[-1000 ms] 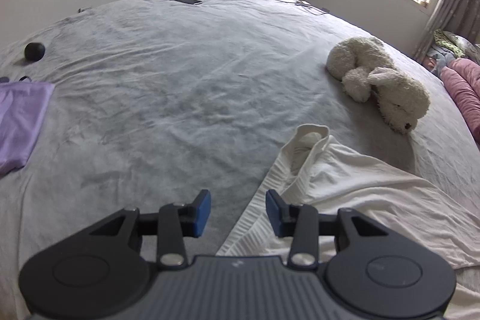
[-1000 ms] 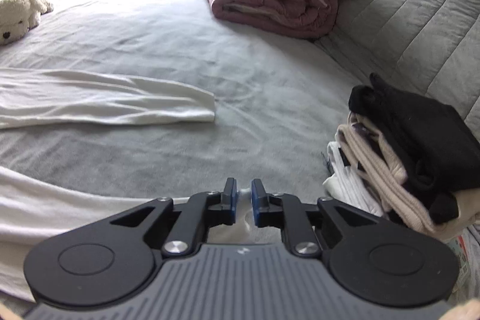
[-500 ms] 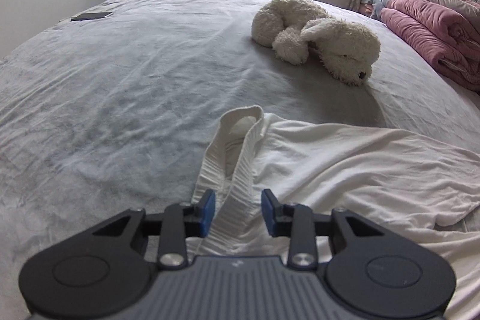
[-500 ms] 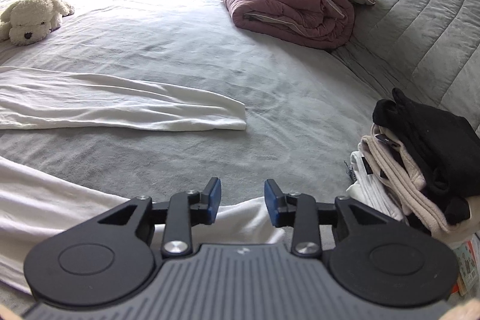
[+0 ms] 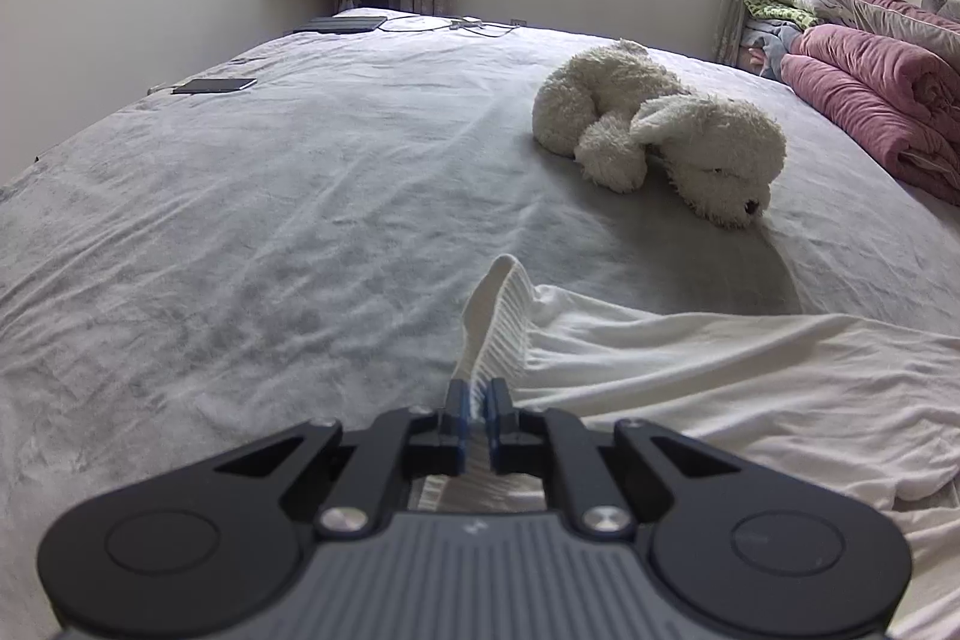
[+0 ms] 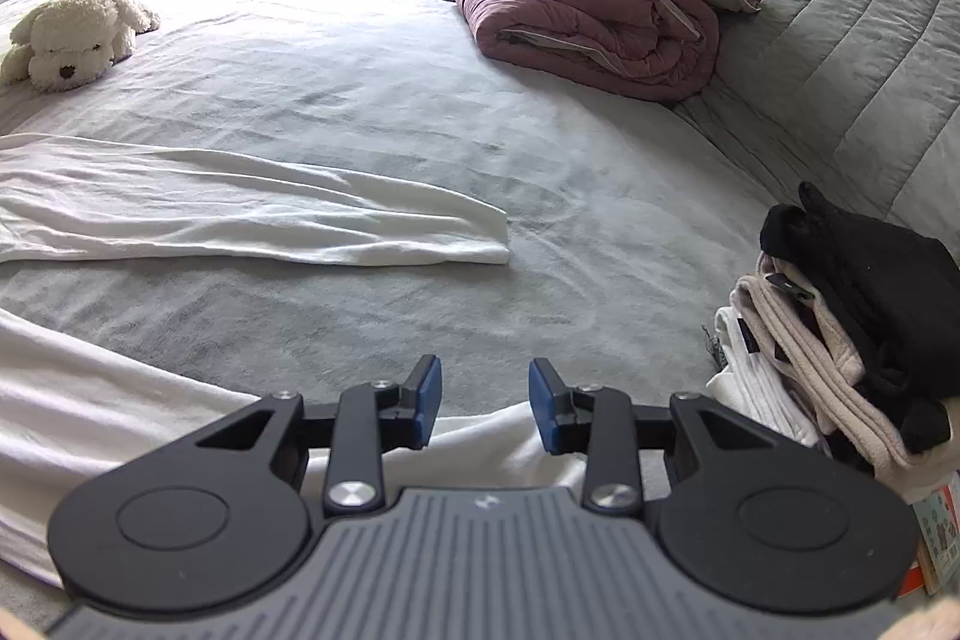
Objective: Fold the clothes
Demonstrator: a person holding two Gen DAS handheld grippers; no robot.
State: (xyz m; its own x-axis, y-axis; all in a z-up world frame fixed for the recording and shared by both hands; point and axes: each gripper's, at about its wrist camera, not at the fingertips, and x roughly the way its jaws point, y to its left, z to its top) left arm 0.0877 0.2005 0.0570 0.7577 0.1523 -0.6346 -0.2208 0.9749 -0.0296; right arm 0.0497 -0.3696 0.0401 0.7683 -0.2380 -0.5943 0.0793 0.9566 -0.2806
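A white garment (image 5: pixel 720 376) lies spread over the grey bed (image 5: pixel 300 220). Its ribbed band (image 5: pixel 501 316) stands up in a fold straight ahead of my left gripper (image 5: pixel 475 394), which is shut on the band's near end. In the right wrist view a long white sleeve (image 6: pixel 240 214) stretches across the bed, and another part of the white garment (image 6: pixel 90 412) lies at the near left. My right gripper (image 6: pixel 485 388) stands open just above the cloth's edge, with nothing pinched between its pads.
A white plush dog (image 5: pixel 660 130) lies beyond the garment. A rolled pink quilt (image 6: pixel 588 16) rests against the grey headboard (image 6: pixel 840 28). A stack of folded clothes (image 6: pixel 840 328) sits at the right edge. A dark tablet (image 5: pixel 213 86) lies far left.
My left gripper swung right onto the ribbed band and closed on it. My right gripper's jaws opened from nearly shut and let go of the white cloth.
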